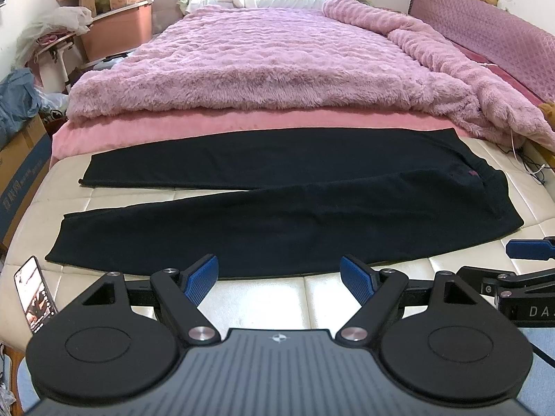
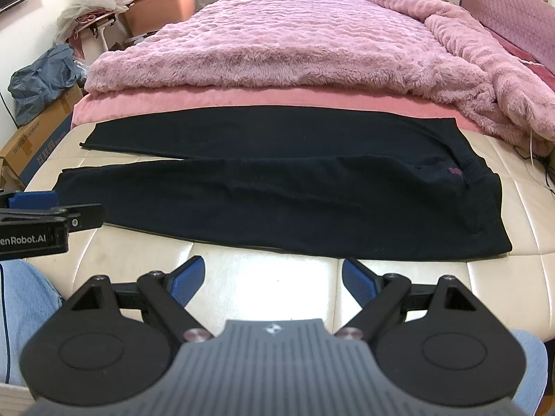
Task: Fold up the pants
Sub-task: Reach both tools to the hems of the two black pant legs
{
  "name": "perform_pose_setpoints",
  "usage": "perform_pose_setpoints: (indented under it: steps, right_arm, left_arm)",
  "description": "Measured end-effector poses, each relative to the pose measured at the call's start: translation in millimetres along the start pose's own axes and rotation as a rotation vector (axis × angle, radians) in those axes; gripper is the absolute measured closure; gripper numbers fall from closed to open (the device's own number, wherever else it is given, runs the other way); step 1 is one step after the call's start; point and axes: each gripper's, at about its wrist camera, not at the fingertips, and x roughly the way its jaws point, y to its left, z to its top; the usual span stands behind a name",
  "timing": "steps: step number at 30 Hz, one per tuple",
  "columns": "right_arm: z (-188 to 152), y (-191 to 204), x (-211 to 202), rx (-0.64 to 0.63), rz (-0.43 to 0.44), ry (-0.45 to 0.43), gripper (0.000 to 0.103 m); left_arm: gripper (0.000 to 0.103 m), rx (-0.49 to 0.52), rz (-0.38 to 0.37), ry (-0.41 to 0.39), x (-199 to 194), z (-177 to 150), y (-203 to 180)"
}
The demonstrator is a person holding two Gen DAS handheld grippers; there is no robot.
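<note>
Black pants [image 1: 277,208] lie flat across the cream quilted surface [image 1: 263,305], legs spread apart to the left, waistband at the right; they also show in the right wrist view [image 2: 295,201]. My left gripper [image 1: 279,279] is open and empty, just short of the near leg's front edge. My right gripper [image 2: 274,282] is open and empty, a little in front of the pants' near edge. The right gripper's blue finger [image 1: 527,248] shows at the right edge of the left wrist view. The left gripper [image 2: 34,204] shows at the left of the right wrist view.
A fluffy pink blanket [image 1: 270,59] covers the bed behind the pants. A phone [image 1: 34,294] lies at the near left corner. Cardboard boxes [image 1: 20,159], bags and a pink bin [image 1: 118,31] stand left. A cable [image 1: 530,166] lies at right.
</note>
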Motion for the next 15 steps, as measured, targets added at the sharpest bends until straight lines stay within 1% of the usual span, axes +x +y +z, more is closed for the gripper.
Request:
perform_pose_setpoints:
  steps: [6, 8, 9, 10, 11, 13, 15]
  right_arm:
    - [-1.1, -5.3, 5.2, 0.013, 0.003, 0.004, 0.021]
    - [-1.3, -11.6, 9.1, 0.039, 0.032, 0.016, 0.021]
    - [-1.4, -17.0, 12.0, 0.06, 0.059, 0.023, 0.021]
    - [-1.7, -22.4, 14.9, 0.08, 0.079, 0.026, 0.021]
    - [-2.3, -27.2, 17.4, 0.092, 0.084, 0.025, 0.021]
    - [-4.0, -36.9, 23.5, 0.089, 0.059, 0.014, 0.021]
    - [-4.5, -48.4, 30.2, 0.061, 0.017, 0.006, 0.021]
  left_arm:
    - [0.009, -0.006, -0.008, 0.022, 7.4, -2.0, 3.6]
    - [0.01, -0.006, -0.009, 0.019, 11.4, -2.8, 6.6]
    - [0.011, -0.007, -0.001, 0.015, 14.5, -2.8, 8.6]
    - [0.015, -0.002, 0.01, 0.012, 18.1, -3.0, 10.3]
    - [0.016, 0.01, 0.019, 0.012, 22.7, -3.0, 12.1]
    - [0.017, 0.036, 0.02, 0.018, 31.9, -2.9, 17.2]
    - [0.019, 0.055, 0.01, 0.023, 41.3, -2.9, 23.9]
